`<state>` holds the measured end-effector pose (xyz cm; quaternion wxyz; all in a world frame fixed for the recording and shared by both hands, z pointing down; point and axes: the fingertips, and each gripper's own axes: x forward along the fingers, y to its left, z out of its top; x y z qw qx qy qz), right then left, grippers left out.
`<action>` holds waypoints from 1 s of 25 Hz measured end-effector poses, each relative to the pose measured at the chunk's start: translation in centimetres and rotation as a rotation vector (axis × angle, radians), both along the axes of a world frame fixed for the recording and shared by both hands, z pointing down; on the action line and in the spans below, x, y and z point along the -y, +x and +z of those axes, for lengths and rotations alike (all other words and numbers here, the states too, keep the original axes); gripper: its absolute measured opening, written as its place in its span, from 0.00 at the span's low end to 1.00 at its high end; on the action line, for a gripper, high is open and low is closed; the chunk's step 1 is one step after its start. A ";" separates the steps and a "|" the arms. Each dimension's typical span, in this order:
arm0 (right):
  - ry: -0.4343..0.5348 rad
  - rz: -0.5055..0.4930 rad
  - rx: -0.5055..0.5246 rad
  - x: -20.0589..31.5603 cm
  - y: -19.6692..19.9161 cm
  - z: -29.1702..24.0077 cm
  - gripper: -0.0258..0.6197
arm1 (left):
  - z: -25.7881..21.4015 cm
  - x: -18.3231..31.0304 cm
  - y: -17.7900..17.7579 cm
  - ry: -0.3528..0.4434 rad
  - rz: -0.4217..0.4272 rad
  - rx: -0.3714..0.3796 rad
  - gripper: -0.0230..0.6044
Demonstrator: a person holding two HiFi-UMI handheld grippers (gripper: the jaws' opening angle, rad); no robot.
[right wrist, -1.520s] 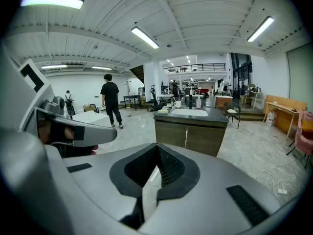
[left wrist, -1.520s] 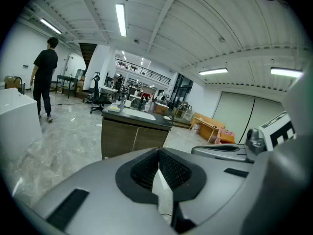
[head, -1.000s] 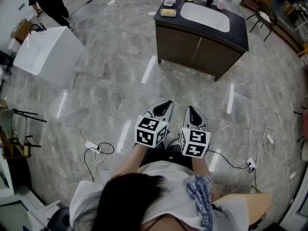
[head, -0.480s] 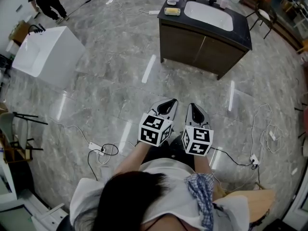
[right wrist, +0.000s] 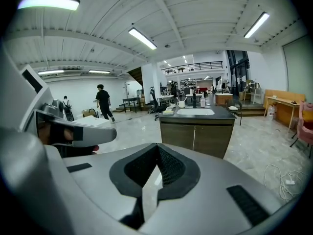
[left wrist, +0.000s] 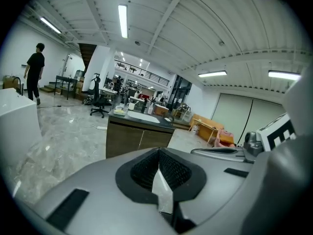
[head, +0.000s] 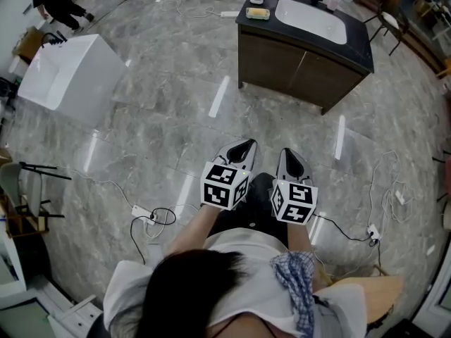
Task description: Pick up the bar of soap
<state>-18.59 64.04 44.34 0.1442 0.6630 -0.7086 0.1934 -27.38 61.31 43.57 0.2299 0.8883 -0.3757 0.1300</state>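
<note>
Head view shows the bar of soap (head: 257,13) on the desk's (head: 303,72) far left corner, well away from the left gripper (head: 239,148) and right gripper (head: 290,157), both pressed together and empty, so arriving unopened would likely shove the slippery bar off.

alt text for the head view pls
A person holds a shut left claw and right claw side by side over a marble floor, pointing toward a dark sink cabinet farther off. Yellow soap sits on its left end; a white tub stands at left.
</note>
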 end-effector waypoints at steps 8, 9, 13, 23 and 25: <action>-0.009 -0.022 0.011 2.2 0.0 0.6 0.06 | 0.0 2.6 0.4 0.003 -0.011 0.005 0.06; -0.007 -0.024 0.015 2.7 0.1 0.6 0.06 | 0.1 3.0 0.6 0.004 -0.012 0.007 0.06; -0.002 -0.039 0.024 5.1 0.9 0.7 0.06 | 0.5 5.0 1.4 -0.001 -0.022 0.020 0.06; -0.051 -0.124 0.027 12.9 4.7 1.9 0.06 | 1.3 11.7 5.4 -0.043 -0.060 0.031 0.06; -0.044 -0.130 0.034 14.7 5.5 1.6 0.06 | 1.0 13.2 6.4 -0.045 -0.065 0.026 0.06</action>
